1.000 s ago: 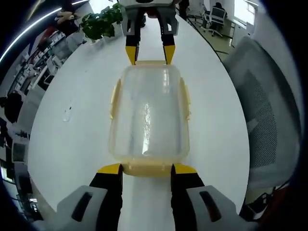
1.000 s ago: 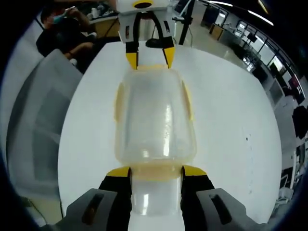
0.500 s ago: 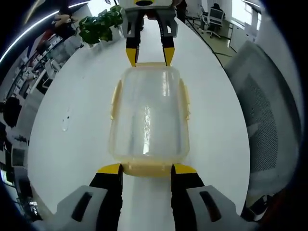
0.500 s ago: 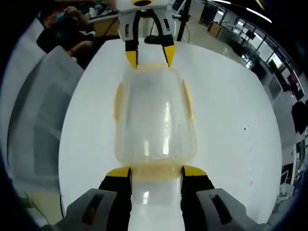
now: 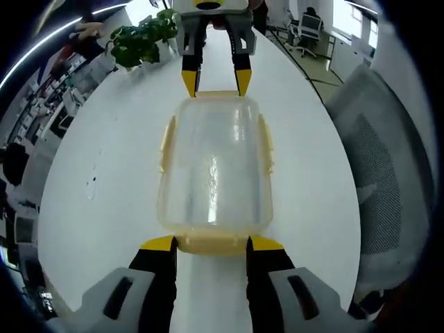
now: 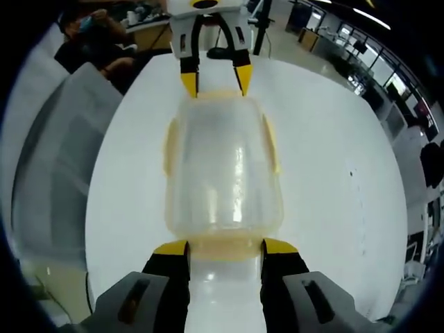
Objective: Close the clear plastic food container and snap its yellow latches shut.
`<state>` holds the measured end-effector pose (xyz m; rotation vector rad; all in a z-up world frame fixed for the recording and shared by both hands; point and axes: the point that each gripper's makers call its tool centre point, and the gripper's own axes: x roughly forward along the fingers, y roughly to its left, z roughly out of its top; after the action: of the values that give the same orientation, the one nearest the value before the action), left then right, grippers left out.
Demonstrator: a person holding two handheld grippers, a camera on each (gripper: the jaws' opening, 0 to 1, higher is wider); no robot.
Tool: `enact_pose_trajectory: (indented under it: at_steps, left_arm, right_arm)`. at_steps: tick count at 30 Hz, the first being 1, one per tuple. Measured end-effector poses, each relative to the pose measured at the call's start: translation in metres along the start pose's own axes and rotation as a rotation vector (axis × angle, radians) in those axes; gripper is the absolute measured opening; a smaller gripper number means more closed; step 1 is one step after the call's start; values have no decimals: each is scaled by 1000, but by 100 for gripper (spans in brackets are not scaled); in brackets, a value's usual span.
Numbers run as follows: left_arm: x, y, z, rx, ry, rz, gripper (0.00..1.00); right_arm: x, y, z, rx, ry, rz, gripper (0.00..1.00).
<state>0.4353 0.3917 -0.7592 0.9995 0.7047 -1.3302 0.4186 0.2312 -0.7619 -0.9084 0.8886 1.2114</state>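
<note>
One clear container [image 5: 214, 170] on the white desk [image 5: 104, 173], four yellow latches. Left gripper [image 5: 210, 244] and right gripper [image 6: 225, 248] at opposite ends, fingers spread, apparently touching the end latches.

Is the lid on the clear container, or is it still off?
On. The lid covers the container on the white table. Whether the yellow side latches are snapped cannot be told.
</note>
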Motion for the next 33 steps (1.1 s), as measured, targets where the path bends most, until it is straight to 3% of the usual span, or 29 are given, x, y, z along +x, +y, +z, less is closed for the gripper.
enact_pose_trajectory:
  at_steps: [33]
  left_arm:
    - [24,1,45,0,-32,-10,38]
  right_arm:
    - [-16,-5,-48,10,11,5,38]
